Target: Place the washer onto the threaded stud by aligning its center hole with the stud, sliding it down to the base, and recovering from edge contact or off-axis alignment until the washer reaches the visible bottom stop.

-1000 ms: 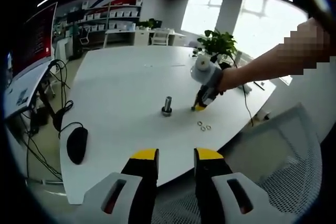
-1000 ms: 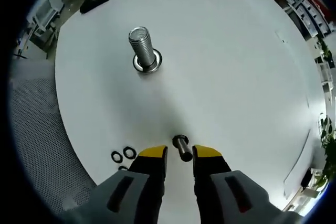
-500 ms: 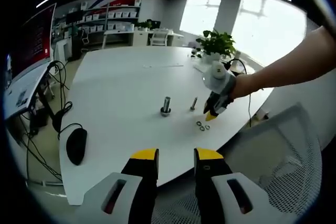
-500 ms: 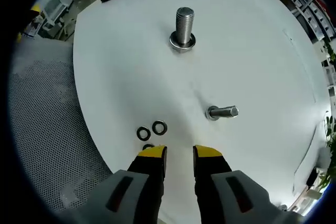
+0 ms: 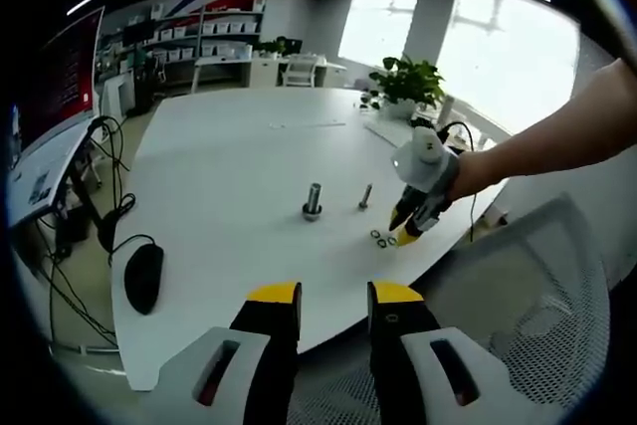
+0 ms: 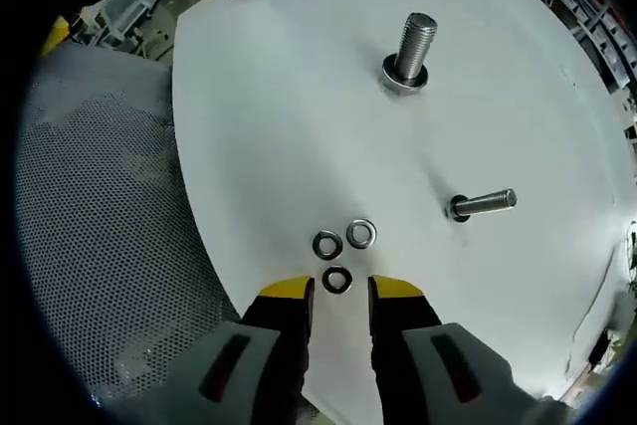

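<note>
I see bright daylight from the far windows (image 5: 498, 37) glaring overexposed, soft shadows on the white table (image 6: 299, 116), fisheye bending edges.

A: Table (image 6: 289, 97) white. Both studs, large (image 6: 413, 47) and small (image 6: 483, 204), bare silver metal.
B: Washers (image 6: 337, 280) dark-ringed, one (image 6: 360, 235) paler silver. Right gripper (image 6: 338, 291) tips yellow, body grey-black; left gripper (image 5: 333, 296) likewise. Chair mesh (image 6: 100, 246) grey, perforated. Mouse (image 5: 145, 275) black.
</note>
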Demonstrator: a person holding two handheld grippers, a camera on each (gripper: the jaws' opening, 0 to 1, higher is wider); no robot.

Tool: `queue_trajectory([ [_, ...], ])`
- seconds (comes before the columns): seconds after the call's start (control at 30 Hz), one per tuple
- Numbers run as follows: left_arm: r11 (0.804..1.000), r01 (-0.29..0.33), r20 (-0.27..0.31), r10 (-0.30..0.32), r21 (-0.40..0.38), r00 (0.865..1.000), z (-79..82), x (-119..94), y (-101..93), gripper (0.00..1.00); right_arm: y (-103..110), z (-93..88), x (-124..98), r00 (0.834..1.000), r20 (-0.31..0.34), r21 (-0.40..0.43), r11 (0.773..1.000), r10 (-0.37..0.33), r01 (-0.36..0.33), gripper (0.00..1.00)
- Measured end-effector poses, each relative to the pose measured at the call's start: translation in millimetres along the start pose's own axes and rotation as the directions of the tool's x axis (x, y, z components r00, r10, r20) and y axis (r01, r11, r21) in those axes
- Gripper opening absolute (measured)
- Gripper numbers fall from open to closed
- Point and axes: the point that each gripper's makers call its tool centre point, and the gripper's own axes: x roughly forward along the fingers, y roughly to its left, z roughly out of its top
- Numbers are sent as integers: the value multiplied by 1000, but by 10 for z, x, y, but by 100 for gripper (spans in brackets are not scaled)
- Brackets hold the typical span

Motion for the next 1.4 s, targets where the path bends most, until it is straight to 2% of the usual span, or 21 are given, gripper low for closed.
queue_trajectory([
  [0.07,1000,0,2,0,0,1000,0,-1,1,24,6,-8,-3,1000,-1,9,1000,2,-2,24],
  [0.27,1000,-1,3,1,-1,1000,3,-3,-1,24,-2,24,-35,1000,-6,-36,999,-10,9,22],
  [0.3,1000,-3,3,3,-3,1000,2,-4,2,24,-2,19,-42,1000,-13,-74,997,-15,14,21],
  [0.37,1000,-3,5,3,-8,1000,5,-5,4,24,46,7,-57,999,-37,-222,975,-33,24,21],
  [0.47,1000,-1,3,1,-4,1000,9,-4,-3,24,37,24,-60,999,-47,-193,981,-22,13,21],
  [0.53,1000,-2,3,2,-3,1000,6,-5,-2,24,37,26,-59,998,-57,-203,979,-23,11,20],
  [0.6,1000,-3,5,3,-6,1000,8,-5,3,24,34,-22,-44,997,-78,-268,963,-24,2,20],
  [0.67,1000,-6,2,6,-8,1000,3,-1,5,24,55,-30,-34,996,-85,-298,955,-25,-1,20],
  [0.8,1000,-4,4,4,-7,1000,7,-1,0,24,125,-22,-56,994,-100,-307,952,-34,2,19],
  [1.03,1000,-5,2,5,-10,1000,4,-5,-2,24,58,-19,-47,993,-115,-334,943,-39,-2,17],
  [1.13,1000,-6,1,6,-10,1000,5,-5,-1,24,45,-13,-52,992,-119,-316,949,-53,13,16],
  [1.27,1000,1,9,-1,-17,1000,20,-10,-13,24,28,-23,-50,996,-74,-296,955,-51,27,17],
  [1.33,1000,-1,8,1,-14,1000,18,-9,-9,24,32,-14,-38,999,-35,-227,974,-29,20,18],
  [1.4,1000,-1,6,2,-15,1000,15,-8,-8,24,68,21,-56,1000,-6,-184,983,-11,10,20],
])
